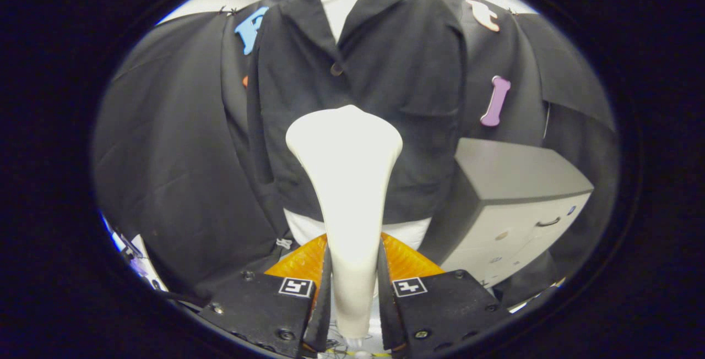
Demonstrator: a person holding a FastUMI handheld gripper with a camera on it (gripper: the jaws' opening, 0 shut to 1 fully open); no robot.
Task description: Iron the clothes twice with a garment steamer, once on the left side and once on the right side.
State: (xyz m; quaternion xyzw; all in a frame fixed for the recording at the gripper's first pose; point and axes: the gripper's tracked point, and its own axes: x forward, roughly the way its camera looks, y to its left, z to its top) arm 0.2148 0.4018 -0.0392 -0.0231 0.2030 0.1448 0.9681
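A black jacket [396, 72] hangs on a white mannequin form, its collar open over a white front and one button showing below the collar. My gripper [352, 249] is shut on the slim handle of a cream garment steamer [347, 183], both fingers pressing its sides. The steamer's broad head stands upright ahead of the fingers, in front of the jacket's lower middle. Whether the head touches the cloth cannot be told. The white hem of the form shows below the jacket, on either side of the handle.
A grey-topped white cabinet [518, 205] with a drawer handle stands just right of the jacket. Black cloth walls close the booth behind and to the left. Some small pale objects lie low at the left near the floor.
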